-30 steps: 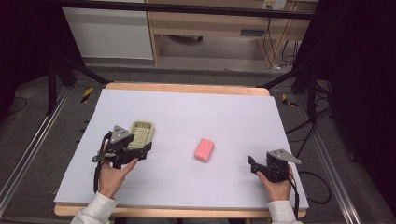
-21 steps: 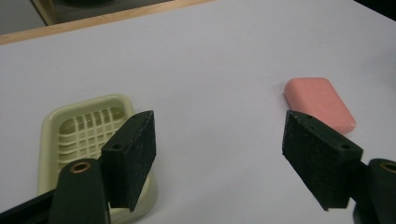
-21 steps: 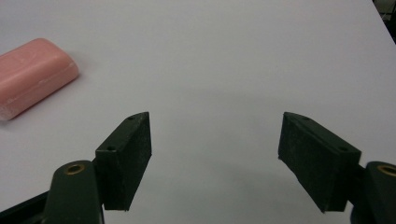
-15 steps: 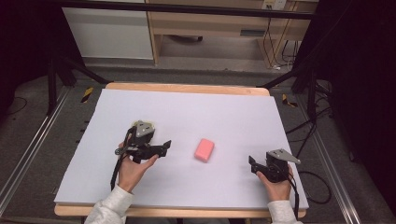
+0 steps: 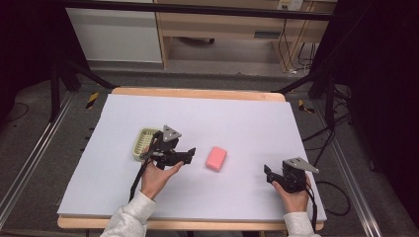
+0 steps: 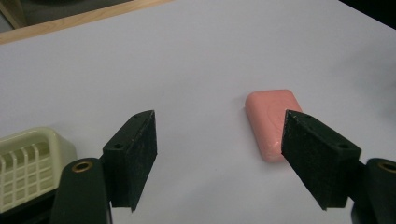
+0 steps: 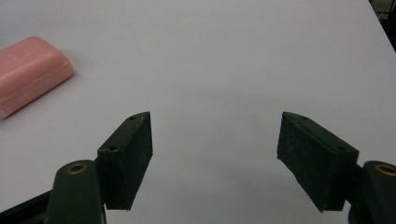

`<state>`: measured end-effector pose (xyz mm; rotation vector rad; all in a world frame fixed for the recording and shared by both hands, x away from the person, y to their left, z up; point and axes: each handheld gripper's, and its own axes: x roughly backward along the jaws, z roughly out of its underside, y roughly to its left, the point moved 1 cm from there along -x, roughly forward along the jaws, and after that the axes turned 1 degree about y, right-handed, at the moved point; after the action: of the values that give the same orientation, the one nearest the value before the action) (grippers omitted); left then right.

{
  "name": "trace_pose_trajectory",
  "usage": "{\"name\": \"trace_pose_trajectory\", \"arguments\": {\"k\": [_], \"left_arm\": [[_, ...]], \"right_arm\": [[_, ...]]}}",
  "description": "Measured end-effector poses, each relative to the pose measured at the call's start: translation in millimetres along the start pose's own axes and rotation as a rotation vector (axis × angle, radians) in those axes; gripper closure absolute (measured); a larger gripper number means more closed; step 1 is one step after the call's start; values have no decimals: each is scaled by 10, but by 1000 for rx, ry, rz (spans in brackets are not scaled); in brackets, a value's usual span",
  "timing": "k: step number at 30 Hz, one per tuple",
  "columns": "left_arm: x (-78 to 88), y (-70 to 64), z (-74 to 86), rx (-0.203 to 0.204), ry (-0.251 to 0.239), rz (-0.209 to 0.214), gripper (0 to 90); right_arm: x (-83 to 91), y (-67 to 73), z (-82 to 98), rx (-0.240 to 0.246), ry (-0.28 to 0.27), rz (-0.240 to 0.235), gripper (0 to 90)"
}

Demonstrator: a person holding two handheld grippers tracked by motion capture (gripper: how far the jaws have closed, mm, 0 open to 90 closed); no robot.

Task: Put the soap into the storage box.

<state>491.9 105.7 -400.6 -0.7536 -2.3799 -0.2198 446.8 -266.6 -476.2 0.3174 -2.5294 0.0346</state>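
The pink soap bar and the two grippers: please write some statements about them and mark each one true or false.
1. The pink soap bar lies flat on the white table cover. True.
2. The left gripper is closed on the soap. False: its jaws are open, short of it.
3. The soap dish holds the soap. False: the dish is empty, the soap lies apart on the cover.
4. The right gripper is open with nothing between its jaws. True.

Even overhead light on the table (image 5: 247, 118) – dark surroundings, soft faint shadows, slightly grainy, mildly soft focus
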Motion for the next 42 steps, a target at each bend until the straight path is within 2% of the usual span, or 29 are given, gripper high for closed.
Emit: {"name": "trace_pose_trajectory", "arguments": {"k": [15, 32, 42], "left_arm": [[-233, -193, -82, -22, 39, 17, 265], [-449, -334, -117, -17, 69, 39, 265], [-536, -454, -178, -42, 91, 49, 257]], "right_arm": [[-9, 11, 3, -4, 11, -9, 267], [-37, 27, 8, 4, 26, -6, 273], [-37, 26, 9, 1, 28, -12, 278]]}}
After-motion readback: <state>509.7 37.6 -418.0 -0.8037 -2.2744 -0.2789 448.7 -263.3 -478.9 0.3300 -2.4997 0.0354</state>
